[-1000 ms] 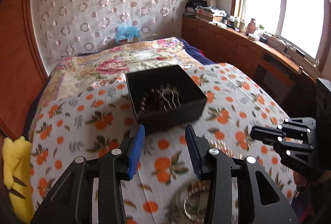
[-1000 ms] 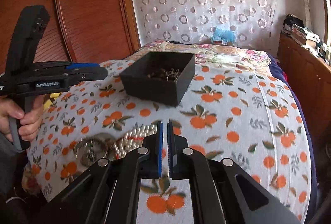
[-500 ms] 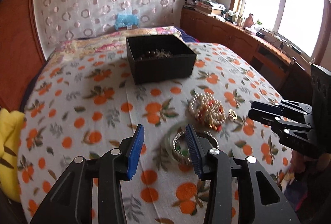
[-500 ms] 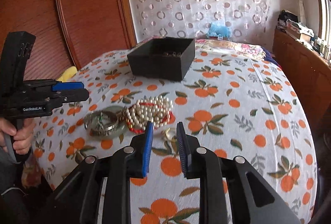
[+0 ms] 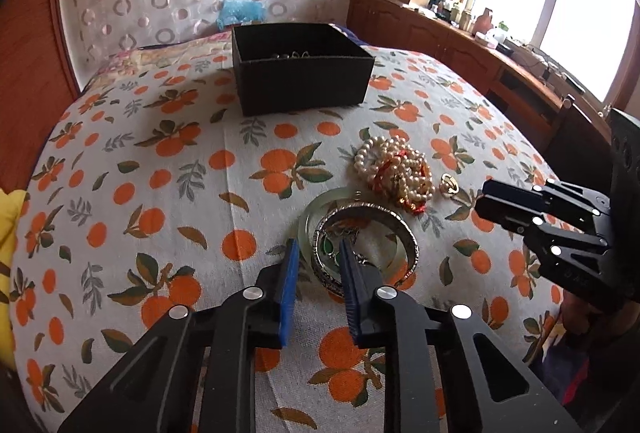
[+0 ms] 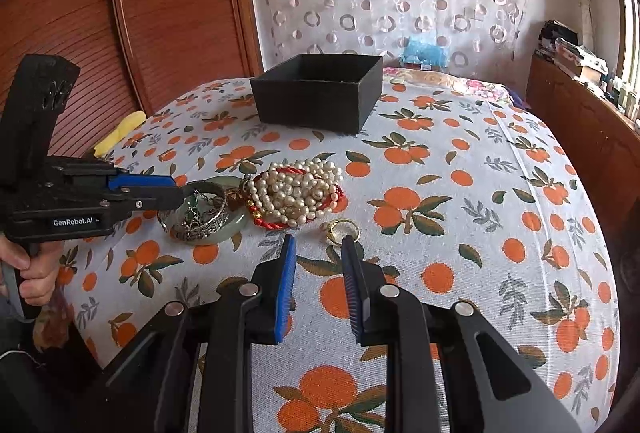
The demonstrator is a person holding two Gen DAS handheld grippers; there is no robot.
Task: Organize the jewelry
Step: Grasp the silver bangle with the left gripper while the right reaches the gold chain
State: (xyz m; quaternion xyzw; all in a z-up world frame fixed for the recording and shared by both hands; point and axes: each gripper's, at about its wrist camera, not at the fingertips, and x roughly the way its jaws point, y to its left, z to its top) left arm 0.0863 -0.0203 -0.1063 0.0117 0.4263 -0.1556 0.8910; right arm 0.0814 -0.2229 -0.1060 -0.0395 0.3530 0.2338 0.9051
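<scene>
Your left tongs [image 5: 318,249]: jaws closing around the near rim of the silver bangle [image 5: 370,233], not yet pressing. Your right tongs [image 6: 318,247]: released, gold ring [image 6: 343,229] just ahead. Pearl strands [image 6: 298,193] mid-bed; black box [image 6: 320,97] toward the far edge.

Bright daylight from the blown-out window [image 5: 560,13]; sharp, fisheye-curved edges.
</scene>
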